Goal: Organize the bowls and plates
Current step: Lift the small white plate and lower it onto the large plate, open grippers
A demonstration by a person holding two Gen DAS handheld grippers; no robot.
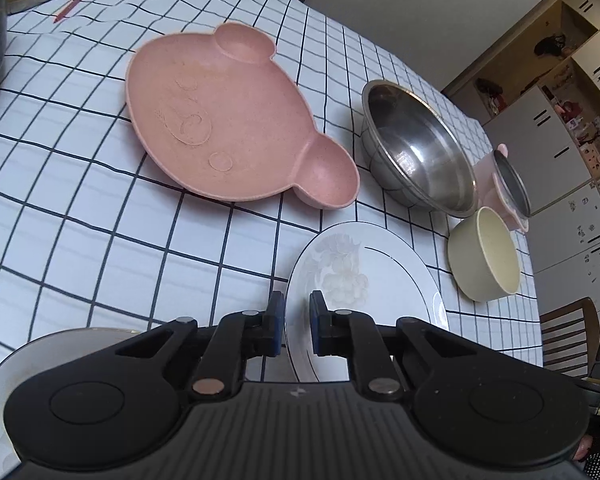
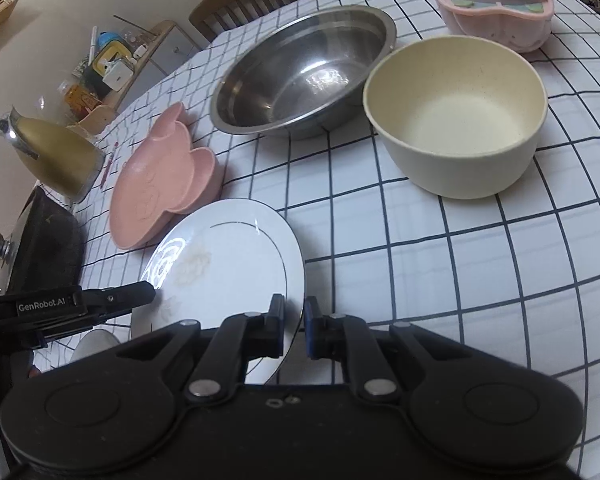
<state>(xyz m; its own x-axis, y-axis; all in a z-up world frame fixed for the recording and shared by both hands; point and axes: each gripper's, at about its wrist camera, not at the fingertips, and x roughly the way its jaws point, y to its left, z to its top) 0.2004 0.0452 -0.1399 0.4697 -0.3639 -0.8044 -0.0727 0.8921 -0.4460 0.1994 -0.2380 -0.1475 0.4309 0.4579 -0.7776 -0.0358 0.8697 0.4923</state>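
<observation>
A white floral plate (image 1: 364, 276) (image 2: 228, 264) is held tilted above the checked tablecloth. My left gripper (image 1: 297, 322) is shut on its left rim, and my right gripper (image 2: 293, 326) is shut on its right rim. The left gripper's arm (image 2: 84, 304) shows in the right wrist view. A pink bear-shaped plate (image 1: 228, 120) (image 2: 160, 184) lies beyond. A large steel bowl (image 1: 416, 148) (image 2: 304, 76), a cream bowl (image 1: 486, 256) (image 2: 456, 120) and a pink bowl with a steel insert (image 1: 508, 188) (image 2: 496, 8) stand to the right.
Another dish (image 1: 4, 364) sits under the left gripper. A red pen (image 1: 76, 0), a kettle (image 2: 56, 156) and a dark lidded pan (image 2: 40, 248) stand at the table's left. Wooden chairs (image 2: 244, 0) (image 1: 572, 320) stand around it. Cabinets (image 1: 560, 100) line the right wall.
</observation>
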